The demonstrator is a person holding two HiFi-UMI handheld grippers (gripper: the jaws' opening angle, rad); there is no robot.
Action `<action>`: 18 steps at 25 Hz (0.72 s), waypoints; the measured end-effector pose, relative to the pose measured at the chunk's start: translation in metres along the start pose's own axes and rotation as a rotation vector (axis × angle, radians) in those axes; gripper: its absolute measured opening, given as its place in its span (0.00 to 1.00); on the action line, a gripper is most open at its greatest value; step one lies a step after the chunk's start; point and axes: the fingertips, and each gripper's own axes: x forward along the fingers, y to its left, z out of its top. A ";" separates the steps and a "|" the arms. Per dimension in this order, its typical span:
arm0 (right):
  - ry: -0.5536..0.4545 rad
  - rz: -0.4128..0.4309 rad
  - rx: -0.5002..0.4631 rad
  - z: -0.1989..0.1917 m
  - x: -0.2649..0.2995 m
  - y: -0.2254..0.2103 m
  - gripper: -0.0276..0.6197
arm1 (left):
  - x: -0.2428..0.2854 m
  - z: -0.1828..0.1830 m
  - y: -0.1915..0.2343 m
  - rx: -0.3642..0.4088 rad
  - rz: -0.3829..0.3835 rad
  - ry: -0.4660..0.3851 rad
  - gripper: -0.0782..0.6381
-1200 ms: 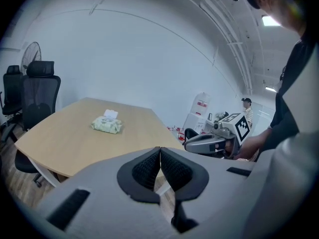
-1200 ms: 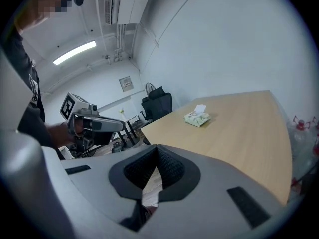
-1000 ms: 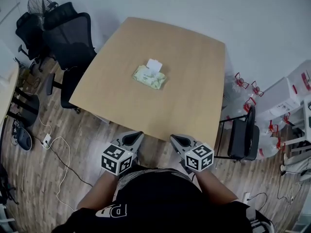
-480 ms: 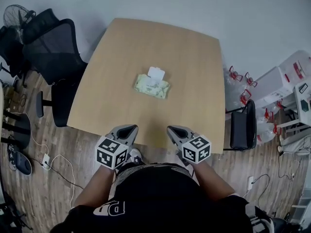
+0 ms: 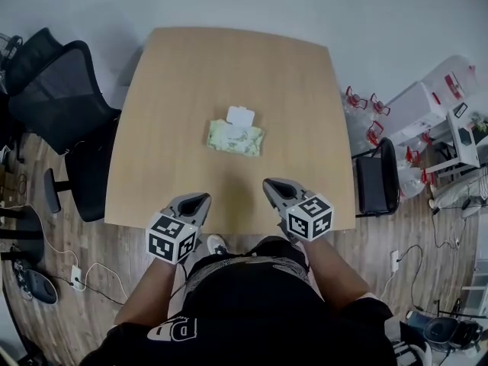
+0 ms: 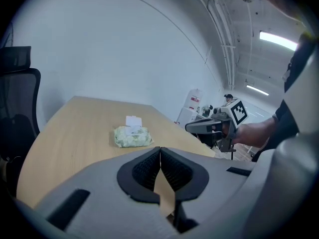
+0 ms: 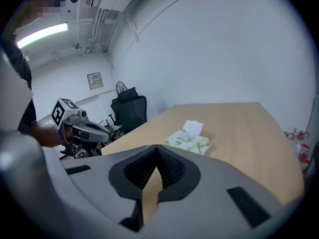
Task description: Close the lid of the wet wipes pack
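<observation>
Green soft wet wipes pack point(image 5: 235, 138), white lid point(image 5: 240, 116) raised, mid pale wooden desk point(image 5: 183, 67); long axis parallel to near edge. Left tongs point(image 5: 200, 199), right tongs point(image 5: 271, 184): pressed together, empty; pack ahead, roughly equidistant.

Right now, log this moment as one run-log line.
wet wipes pack: on table, lid open | left gripper: jaws shut, empty | right gripper: jaws shut, empty | contact with pack: none

You hold your left gripper point(image 5: 197, 199) and right gripper point(image 5: 273, 185) out side by side, forearms forward, both tilted downward. The left fingers point(image 6: 147, 169) and right fingers point(image 7: 172, 169) are pressed together, empty.
</observation>
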 end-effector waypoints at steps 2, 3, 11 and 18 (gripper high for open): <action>-0.006 -0.015 -0.002 0.009 0.005 -0.007 0.05 | 0.000 0.003 0.006 -0.011 -0.008 -0.004 0.13; -0.011 -0.022 -0.002 0.014 0.008 -0.011 0.05 | 0.001 0.005 0.008 -0.015 -0.011 -0.005 0.13; -0.010 -0.042 -0.015 0.042 0.052 -0.051 0.05 | 0.009 0.004 0.028 -0.056 0.009 0.000 0.13; 0.027 -0.071 -0.030 0.056 0.109 -0.108 0.05 | 0.006 -0.001 0.045 -0.101 0.074 0.019 0.13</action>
